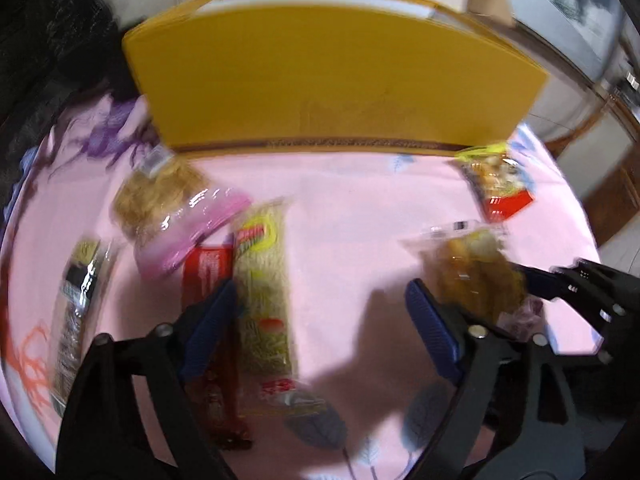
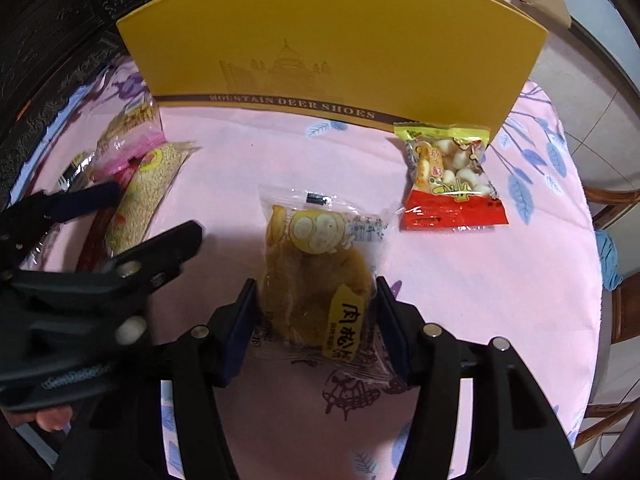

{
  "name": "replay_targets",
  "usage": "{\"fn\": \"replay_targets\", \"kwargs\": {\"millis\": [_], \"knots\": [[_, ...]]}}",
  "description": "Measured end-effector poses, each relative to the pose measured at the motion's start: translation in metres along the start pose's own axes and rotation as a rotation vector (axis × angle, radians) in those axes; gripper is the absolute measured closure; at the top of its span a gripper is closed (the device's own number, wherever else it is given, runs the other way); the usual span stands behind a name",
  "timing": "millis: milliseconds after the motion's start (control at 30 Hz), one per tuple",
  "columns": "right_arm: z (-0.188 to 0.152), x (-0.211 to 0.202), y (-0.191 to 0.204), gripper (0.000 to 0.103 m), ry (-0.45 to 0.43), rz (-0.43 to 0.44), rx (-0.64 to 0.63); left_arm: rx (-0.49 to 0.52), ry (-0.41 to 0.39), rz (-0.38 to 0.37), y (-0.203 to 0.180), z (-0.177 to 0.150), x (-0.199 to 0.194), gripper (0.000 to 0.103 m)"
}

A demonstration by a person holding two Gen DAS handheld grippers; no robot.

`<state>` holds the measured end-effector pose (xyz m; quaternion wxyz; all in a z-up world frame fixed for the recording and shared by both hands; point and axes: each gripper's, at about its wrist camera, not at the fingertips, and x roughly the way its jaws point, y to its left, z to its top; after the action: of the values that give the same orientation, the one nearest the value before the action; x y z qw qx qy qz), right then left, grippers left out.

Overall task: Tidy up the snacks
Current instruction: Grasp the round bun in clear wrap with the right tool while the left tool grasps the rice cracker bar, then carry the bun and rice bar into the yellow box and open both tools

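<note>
My right gripper (image 2: pixel 316 312) is shut on a clear packet of a golden pastry (image 2: pixel 316 272), its pads pressed on both sides. That packet shows in the left wrist view (image 1: pixel 476 276) with the right gripper (image 1: pixel 536 280) behind it. My left gripper (image 1: pixel 320 312) is open and empty above the pink cloth; its left finger (image 1: pixel 212 320) lies beside a long noodle-snack packet (image 1: pixel 266 296) and over a red packet (image 1: pixel 206 268). A pink-ended packet (image 1: pixel 176 216) and a dark-labelled packet (image 1: pixel 76 300) lie further left. A red and yellow bag of white balls (image 2: pixel 452 180) lies at the right.
A yellow shoe box (image 2: pixel 332 40) stands open at the back of the round table with its pink cloth (image 2: pixel 500 300). Dark carved furniture (image 2: pixel 48 40) is at the left. A wooden chair (image 2: pixel 612 208) stands at the right edge.
</note>
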<state>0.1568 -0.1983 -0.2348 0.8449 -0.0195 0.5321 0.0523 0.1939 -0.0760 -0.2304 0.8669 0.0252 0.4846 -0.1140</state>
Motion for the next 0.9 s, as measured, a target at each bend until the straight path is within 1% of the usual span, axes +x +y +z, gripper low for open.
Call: {"fn": "replay_targets", "kwargs": {"millis": [33,67,133,167,267,300,467,600,733,900], "knots": [[-0.001,-0.001,-0.001,0.045,-0.002,0.001,0.004,-0.020,0.030,0.000,0.005,-0.001,0.008,0.041],[-0.001,-0.001,0.000,0.045,-0.006,0.004,0.010,-0.015,0.004,0.010,0.005,-0.002,0.006,0.046],[-0.002,-0.003,-0.004,0.045,-0.004,0.015,0.022,0.037,0.007,0.033,0.000,-0.003,0.005,0.067],[-0.002,-0.004,-0.006,0.045,-0.003,0.019,0.029,0.048,0.006,0.025,0.000,-0.004,0.003,0.068],[-0.005,-0.008,-0.011,0.046,-0.003,0.035,0.037,0.033,0.006,0.018,0.002,-0.008,-0.001,0.072],[-0.002,-0.004,-0.004,0.046,-0.004,0.037,0.035,0.024,0.007,0.015,0.004,-0.009,-0.002,0.073],[-0.011,-0.014,-0.014,0.047,0.000,0.034,0.067,-0.002,0.019,0.028,0.004,-0.013,-0.014,0.073],[-0.008,-0.032,-0.019,0.047,-0.026,0.032,0.073,-0.025,0.004,0.038,0.007,-0.007,-0.034,0.073],[0.004,-0.058,-0.021,0.047,-0.087,0.034,0.065,-0.036,-0.042,0.047,0.008,0.008,-0.056,0.073],[0.035,-0.095,-0.026,0.047,-0.203,0.044,0.061,-0.055,-0.124,0.048,0.012,0.043,-0.086,0.073]]}}
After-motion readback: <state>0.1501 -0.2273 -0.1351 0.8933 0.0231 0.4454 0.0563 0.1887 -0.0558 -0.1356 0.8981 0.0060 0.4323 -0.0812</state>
